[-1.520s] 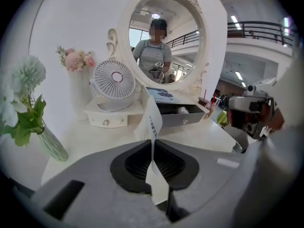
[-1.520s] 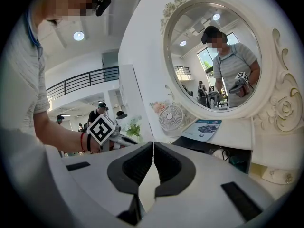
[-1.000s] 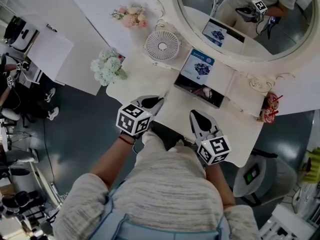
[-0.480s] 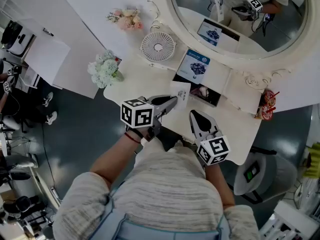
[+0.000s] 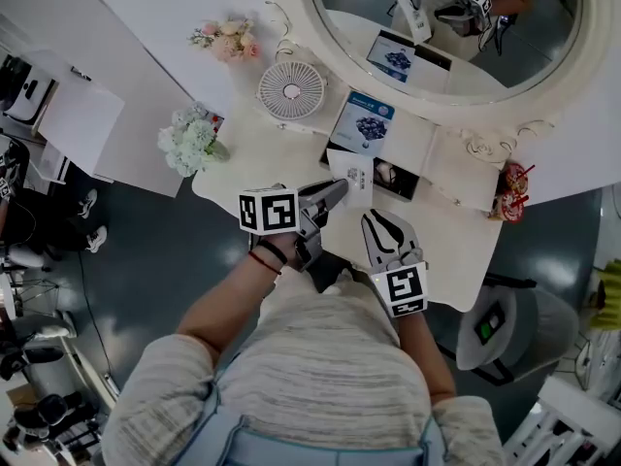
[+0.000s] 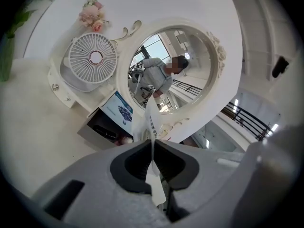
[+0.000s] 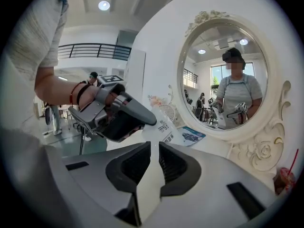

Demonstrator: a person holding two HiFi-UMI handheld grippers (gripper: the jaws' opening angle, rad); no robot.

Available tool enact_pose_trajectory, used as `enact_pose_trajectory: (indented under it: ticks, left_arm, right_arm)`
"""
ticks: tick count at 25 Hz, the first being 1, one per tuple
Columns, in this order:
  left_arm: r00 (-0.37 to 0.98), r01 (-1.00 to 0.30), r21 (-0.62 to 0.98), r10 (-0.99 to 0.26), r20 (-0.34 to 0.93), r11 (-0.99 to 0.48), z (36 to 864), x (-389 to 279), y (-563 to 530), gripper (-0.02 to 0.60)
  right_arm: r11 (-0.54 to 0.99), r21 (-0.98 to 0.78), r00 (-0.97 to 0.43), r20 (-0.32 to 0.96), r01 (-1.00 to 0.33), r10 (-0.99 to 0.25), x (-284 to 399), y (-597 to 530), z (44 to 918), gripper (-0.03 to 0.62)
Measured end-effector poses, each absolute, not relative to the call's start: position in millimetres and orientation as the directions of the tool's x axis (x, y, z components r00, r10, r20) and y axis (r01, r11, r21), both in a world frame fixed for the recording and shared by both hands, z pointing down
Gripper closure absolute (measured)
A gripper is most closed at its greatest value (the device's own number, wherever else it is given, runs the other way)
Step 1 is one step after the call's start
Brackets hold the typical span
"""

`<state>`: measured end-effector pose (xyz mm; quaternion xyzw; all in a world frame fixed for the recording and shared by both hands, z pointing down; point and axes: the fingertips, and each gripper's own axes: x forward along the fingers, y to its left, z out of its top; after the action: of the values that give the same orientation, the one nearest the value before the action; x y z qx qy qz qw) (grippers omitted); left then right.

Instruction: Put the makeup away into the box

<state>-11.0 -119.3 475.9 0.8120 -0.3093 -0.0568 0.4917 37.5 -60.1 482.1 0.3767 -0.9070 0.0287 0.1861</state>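
Observation:
My left gripper [image 5: 340, 191] is shut on the near edge of a flat white makeup packet [image 5: 351, 175] with small print, held above the tabletop just in front of the open box [image 5: 386, 176]. In the left gripper view the packet [image 6: 151, 125] shows edge-on between the pads, with the dark box [image 6: 105, 130] and its raised blue-pictured lid [image 6: 119, 111] beyond. My right gripper [image 5: 376, 220] rests shut and empty to the right, nearer the front edge. From the right gripper view, the left gripper [image 7: 124, 119] and packet [image 7: 164, 128] sit just past the right gripper [image 7: 154, 148].
A white desk fan [image 5: 289, 89] stands left of the box, pale flowers [image 5: 189, 136] at the white vanity table's [image 5: 456, 236] left corner, pink flowers [image 5: 224, 40] behind. A round framed mirror [image 5: 441, 27] backs the table. A red-and-white item [image 5: 511, 192] sits at the right end.
My left gripper has moved right toward the box and rolled, so the white packet now shows its flat face. The right gripper has stayed in place.

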Motion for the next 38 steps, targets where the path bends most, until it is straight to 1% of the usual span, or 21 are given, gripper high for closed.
enact_pose_trajectory:
  ticks: [1,2,3,9,12,15,19,20,28,33,38]
  left_arm:
    - [0.799,-0.446,0.839,-0.561,0.215,-0.314,476.2,-10.4,-119.8,0.557]
    - [0.797,-0.443,0.845,-0.565,0.216,-0.301,476.6,-10.1,-120.2,0.557]
    - [0.794,-0.437,0.852,-0.568,0.216,-0.288,477.2,-9.9,-120.6,0.557]
    - [0.792,-0.385,0.898,-0.576,0.204,-0.213,483.4,-6.2,-118.9,0.557]
    - [0.797,-0.359,0.915,-0.571,0.197,-0.186,485.1,-3.2,-117.4,0.557]
    - [0.799,-0.35,0.922,-0.567,0.2,-0.167,488.1,-1.9,-116.7,0.557]
    - [0.802,-0.342,0.925,-0.565,0.196,-0.164,489.2,-1.6,-118.1,0.557]
    - [0.804,-0.341,0.926,-0.562,0.196,-0.164,489.3,-1.2,-118.5,0.557]
    - [0.824,-0.3,0.937,-0.545,0.158,-0.182,486.2,6.2,-119.7,0.554]
    - [0.839,-0.289,0.93,-0.528,0.131,-0.229,481.2,10.0,-120.1,0.517]
    - [0.854,-0.277,0.923,-0.509,0.11,-0.266,477.6,11.9,-118.3,0.476]
  right_arm:
    - [0.718,0.111,-0.64,0.378,-0.687,-0.67,37.0,-60.6,485.7,0.567]
    - [0.723,0.135,-0.632,0.396,-0.677,-0.666,36.1,-61.3,489.0,0.498]
    - [0.728,0.165,-0.624,0.412,-0.666,-0.664,34.9,-62.4,491.3,0.461]
    - [0.721,0.431,-0.563,0.45,-0.543,-0.693,25.8,-70.4,496.3,0.461]
    - [0.712,0.506,-0.544,0.463,-0.487,-0.7,22.6,-74.1,500.5,0.461]
    - [0.699,0.544,-0.532,0.46,-0.464,-0.711,21.5,-78.2,501.8,0.464]
    - [0.687,0.578,-0.527,0.453,-0.441,-0.719,20.2,-78.6,502.7,0.53]
    - [0.684,0.582,-0.525,0.452,-0.439,-0.721,20.0,-78.4,502.9,0.538]
    - [0.639,0.63,-0.493,0.425,-0.441,-0.759,30.4,-81.5,498.2,0.572]
    - [0.613,0.662,-0.474,0.412,-0.432,-0.778,38.1,-87.4,488.8,0.585]
    - [0.58,0.726,-0.442,0.412,-0.371,-0.797,43.4,-90.3,485.0,0.585]
